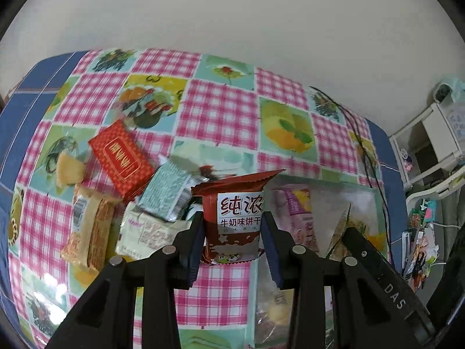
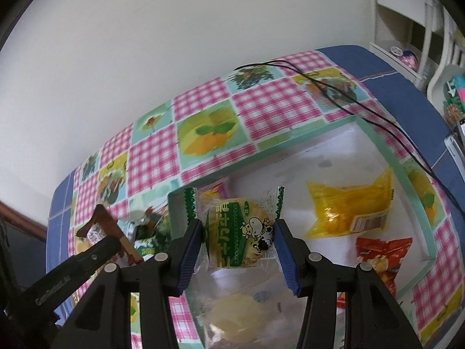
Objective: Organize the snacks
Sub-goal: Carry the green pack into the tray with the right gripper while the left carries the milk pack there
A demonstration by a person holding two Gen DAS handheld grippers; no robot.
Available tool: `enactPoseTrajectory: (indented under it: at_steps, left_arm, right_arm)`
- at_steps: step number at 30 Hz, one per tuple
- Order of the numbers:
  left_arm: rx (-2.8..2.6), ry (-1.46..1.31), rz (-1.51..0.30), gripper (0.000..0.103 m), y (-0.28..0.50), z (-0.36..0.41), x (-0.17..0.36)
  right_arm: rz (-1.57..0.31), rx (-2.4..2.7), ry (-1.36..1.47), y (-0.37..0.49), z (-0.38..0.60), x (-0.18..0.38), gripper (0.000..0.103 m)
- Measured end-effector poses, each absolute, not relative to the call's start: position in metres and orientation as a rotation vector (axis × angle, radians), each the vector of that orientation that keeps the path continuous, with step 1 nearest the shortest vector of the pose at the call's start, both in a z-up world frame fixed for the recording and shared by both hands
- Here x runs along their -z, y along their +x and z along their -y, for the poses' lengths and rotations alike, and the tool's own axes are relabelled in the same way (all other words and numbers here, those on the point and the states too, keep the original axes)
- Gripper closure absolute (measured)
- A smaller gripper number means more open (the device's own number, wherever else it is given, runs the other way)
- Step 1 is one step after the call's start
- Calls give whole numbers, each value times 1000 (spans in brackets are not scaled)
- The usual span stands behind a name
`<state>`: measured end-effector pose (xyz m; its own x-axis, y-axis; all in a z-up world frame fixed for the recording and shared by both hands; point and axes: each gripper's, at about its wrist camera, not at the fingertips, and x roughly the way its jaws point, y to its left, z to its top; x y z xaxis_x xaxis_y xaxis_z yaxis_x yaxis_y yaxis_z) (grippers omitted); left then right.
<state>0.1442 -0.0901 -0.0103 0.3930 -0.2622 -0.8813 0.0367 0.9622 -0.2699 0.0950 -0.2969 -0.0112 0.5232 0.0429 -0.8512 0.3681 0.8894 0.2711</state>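
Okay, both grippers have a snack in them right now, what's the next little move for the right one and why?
Probably lower the right gripper a little and let go. It is shut on the green cow packet, which hangs over the white box where a yellow packet and a red packet already lie, so dropping it there fits the sorting.

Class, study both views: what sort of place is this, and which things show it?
Probably a home room: a patterned tablecloth on a table against a plain wall, wrapped snacks on it, and white shelving beside it.
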Motion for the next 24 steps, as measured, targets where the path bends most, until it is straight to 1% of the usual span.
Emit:
enactPoseTrajectory:
  at_steps: [7, 24]
  left_arm:
    - [252, -197, -1112, 63, 147, 117, 6]
    - [400, -50, -1034, 63, 144, 197, 20]
  right_arm:
    - [-984, 244, 488, 97, 327, 9, 50]
    - [-934, 319, 519, 103, 385, 13, 50]
